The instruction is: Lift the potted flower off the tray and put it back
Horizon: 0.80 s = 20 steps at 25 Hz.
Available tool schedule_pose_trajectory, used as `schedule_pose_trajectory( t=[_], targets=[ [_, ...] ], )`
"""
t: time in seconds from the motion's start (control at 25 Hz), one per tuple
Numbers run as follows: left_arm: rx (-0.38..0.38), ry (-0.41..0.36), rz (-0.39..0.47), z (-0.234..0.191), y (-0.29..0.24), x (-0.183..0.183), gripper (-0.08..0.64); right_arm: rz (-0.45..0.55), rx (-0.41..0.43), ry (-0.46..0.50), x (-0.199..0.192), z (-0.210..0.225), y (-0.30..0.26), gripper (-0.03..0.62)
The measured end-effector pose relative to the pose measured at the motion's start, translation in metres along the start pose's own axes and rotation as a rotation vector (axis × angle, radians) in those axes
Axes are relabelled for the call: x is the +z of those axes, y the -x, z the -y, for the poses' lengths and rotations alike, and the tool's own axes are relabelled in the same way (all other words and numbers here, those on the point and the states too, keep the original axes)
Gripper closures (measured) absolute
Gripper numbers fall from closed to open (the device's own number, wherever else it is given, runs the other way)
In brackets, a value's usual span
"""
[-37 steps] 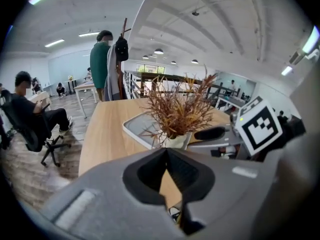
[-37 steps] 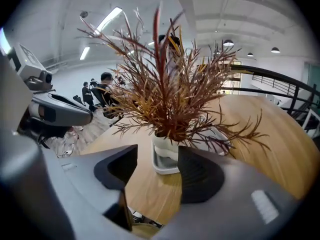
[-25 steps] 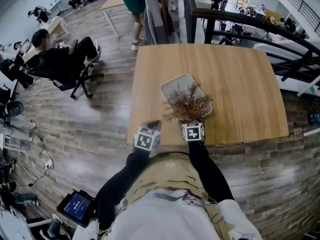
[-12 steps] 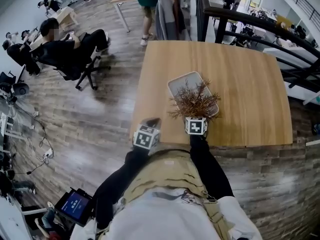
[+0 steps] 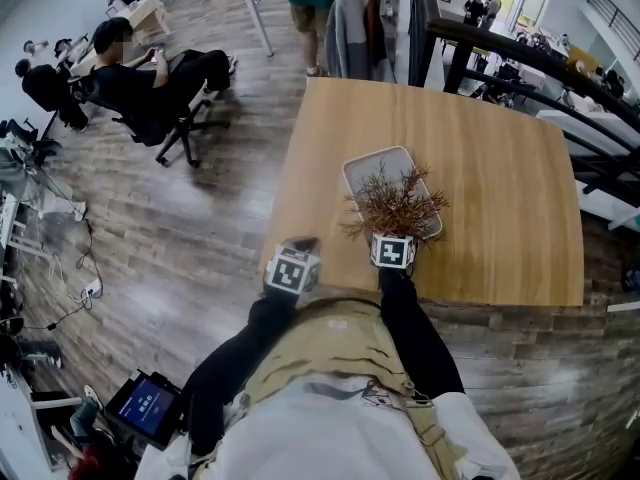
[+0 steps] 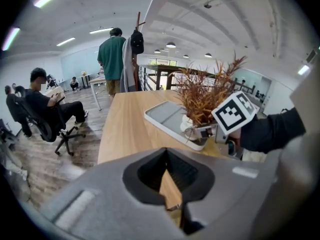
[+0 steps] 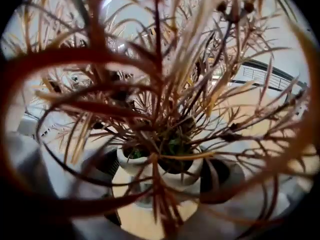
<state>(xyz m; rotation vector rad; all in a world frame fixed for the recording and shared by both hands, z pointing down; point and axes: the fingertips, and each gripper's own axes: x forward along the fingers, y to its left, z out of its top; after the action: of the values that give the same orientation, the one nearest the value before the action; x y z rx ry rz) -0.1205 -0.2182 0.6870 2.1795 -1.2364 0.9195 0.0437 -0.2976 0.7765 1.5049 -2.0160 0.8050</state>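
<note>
White pot sits on tray, centre frame. Right gripper straddles it, jaws just opened wide, not gripping. Left gripper closed, empty. Looks light, stems brittle; I'd clamp the pot wall.

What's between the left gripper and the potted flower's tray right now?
Just bare wooden table, from left gripper to tray; the left gripper view shows it.
</note>
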Motion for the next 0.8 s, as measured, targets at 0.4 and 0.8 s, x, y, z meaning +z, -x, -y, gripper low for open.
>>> schedule_pose_trajectory(
  t=[0.4, 0.8],
  targets=[
    [-0.010, 0.031, -0.014, 0.000, 0.001, -0.003, 0.557, -0.025, 0.003, 0.037, -0.001, -0.002, 0.004, 0.114],
    [-0.020, 0.066, 0.004, 0.005, 0.001, -0.001, 0.557, 0.012, 0.030, 0.084, 0.001, -0.006, 0.017, 0.114]
  ],
)
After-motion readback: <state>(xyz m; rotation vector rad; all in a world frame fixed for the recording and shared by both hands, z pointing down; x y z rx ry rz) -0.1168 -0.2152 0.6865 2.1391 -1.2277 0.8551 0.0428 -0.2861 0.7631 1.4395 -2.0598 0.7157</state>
